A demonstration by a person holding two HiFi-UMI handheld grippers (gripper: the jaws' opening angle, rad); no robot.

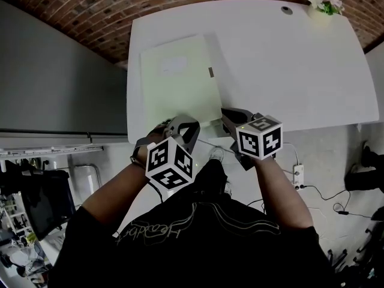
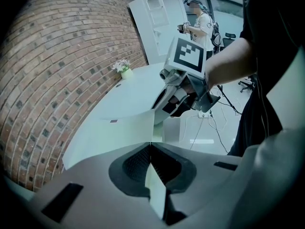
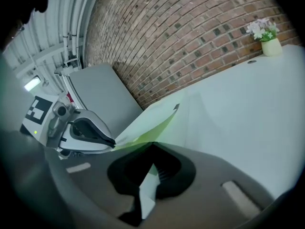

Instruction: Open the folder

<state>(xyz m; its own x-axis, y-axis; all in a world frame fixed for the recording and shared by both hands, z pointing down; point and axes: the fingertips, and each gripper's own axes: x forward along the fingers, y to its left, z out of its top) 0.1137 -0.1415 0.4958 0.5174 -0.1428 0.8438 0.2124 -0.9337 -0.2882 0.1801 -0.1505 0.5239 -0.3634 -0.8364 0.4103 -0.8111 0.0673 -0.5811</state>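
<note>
Head view, looking steeply down: a pale green folder (image 1: pixel 178 83) lies on the white counter (image 1: pixel 288 71), on its left half, with its near edge right at the counter's near rim. Both tools are at that near edge. The left tool (image 1: pixel 180 125) is at the middle of the edge and the right tool (image 1: pixel 231 116) is at the near right corner, so the two sit close together but apart.

In the left gripper view, the jaws are pressed together with a thin pale sheet of the folder caught between the pads and running out past the tips. The right tool and its marker cube sit just ahead, also at the folder's edge.

In the right gripper view, it's the same story: jaws closed on a thin layer of the folder, with the sheet showing through the gap behind the pads. Ahead of the tips the folder gapes slightly, and a wedge of brighter green shows between two layers. The left tool's tips are clamped on the edge beside that gap. Which layer each tool has, I can't tell.

A small pot of flowers (image 1: pixel 323 0) stands at the counter's far right corner, well apart from the folder. A brick wall (image 3: pixel 190 37) runs behind the counter, a power strip (image 1: pixel 297 174) lies on the floor, and a person (image 2: pixel 202 25) stands in the background.
</note>
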